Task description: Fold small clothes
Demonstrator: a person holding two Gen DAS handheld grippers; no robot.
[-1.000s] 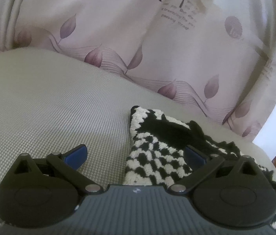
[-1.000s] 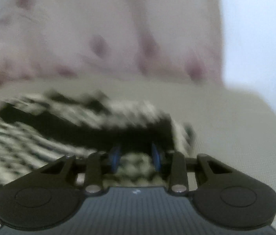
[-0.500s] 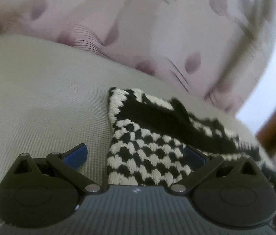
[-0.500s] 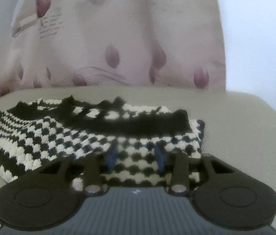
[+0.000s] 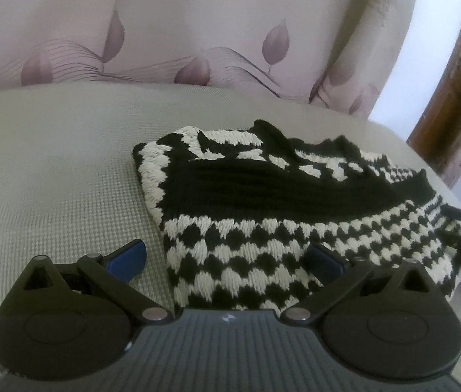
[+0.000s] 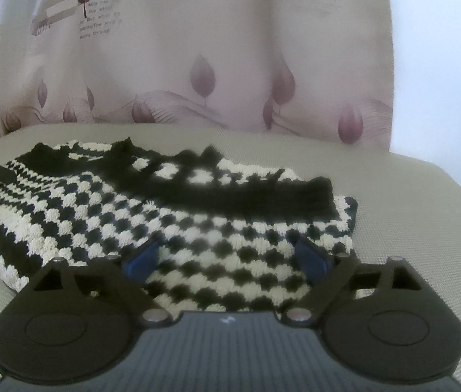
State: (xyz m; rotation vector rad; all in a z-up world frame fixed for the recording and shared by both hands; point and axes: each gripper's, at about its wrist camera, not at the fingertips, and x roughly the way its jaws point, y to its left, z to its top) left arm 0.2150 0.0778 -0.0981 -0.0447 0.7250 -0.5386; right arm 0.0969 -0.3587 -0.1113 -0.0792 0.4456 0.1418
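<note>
Knit garment (image 6: 171, 225) is laid folded on grey tabletop (image 5: 50, 170); left gripper (image 5: 227, 258) spread wide, right gripper (image 6: 224, 258) just opened, garment at 12 o'clock, ungripped.

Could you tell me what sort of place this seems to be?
Probably a home, perhaps a bedroom: a leaf-print curtain hangs behind a padded grey woven surface, maybe a mattress, where a black-and-white knitted garment lies folded.

Right gripper (image 6: 227, 259): jaws just opened wide, over the knit, gripping nothing. Black-and-white checked knit garment (image 6: 178, 209): folded, lying on grey cushion (image 6: 410, 202). Leaf-print curtain (image 6: 197, 49) behind.
</note>
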